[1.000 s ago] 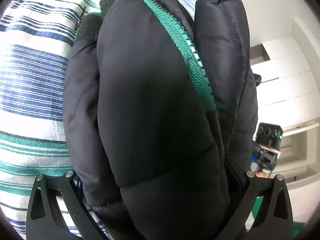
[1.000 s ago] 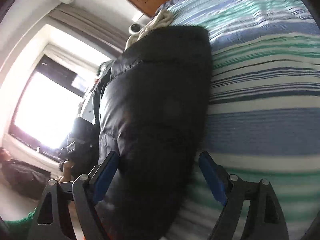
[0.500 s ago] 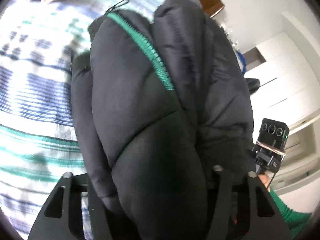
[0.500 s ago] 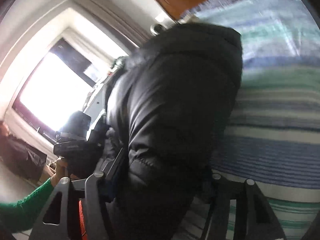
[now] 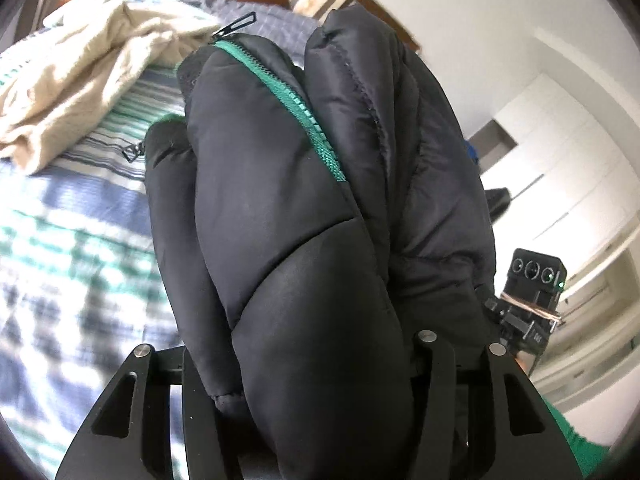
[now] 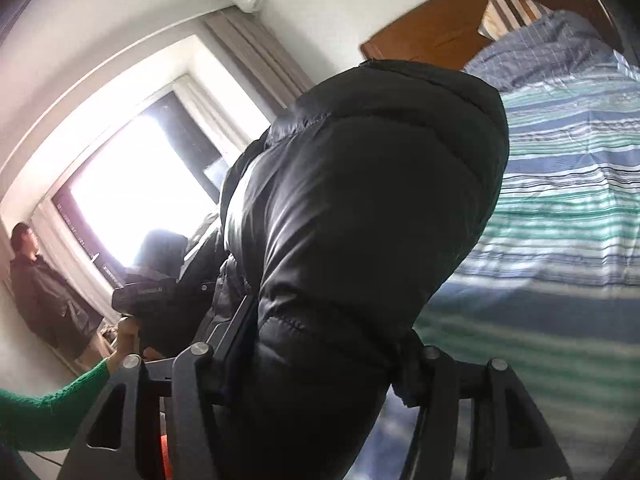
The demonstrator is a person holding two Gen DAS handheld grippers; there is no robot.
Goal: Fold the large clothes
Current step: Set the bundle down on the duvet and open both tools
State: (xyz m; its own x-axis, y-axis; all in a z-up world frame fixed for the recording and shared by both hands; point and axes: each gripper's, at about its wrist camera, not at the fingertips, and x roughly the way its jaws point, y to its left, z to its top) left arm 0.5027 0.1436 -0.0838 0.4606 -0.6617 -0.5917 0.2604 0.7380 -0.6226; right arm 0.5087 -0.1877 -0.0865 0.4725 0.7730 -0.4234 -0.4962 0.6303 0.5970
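**Jacket lifted off the bed in both grippers**

Since a second ago we have closed both grippers and raised the bundle; the bedspread has dropped away behind it.

Left wrist view: our left gripper (image 5: 316,364) is clamped on the black puffer jacket (image 5: 288,216), folded thick, its green zipper (image 5: 296,108) running up the middle. The jacket hangs above the striped bedspread (image 5: 60,240), near a cream garment (image 5: 80,68). Slick padding could slide out of the grip.

Right wrist view: our right gripper (image 6: 320,356) pinches the jacket's other side, lifted against the window (image 6: 132,196). Uneven pulling could undo the fold. Fingertips are buried in fabric, and the jacket's lower edge is cut off.
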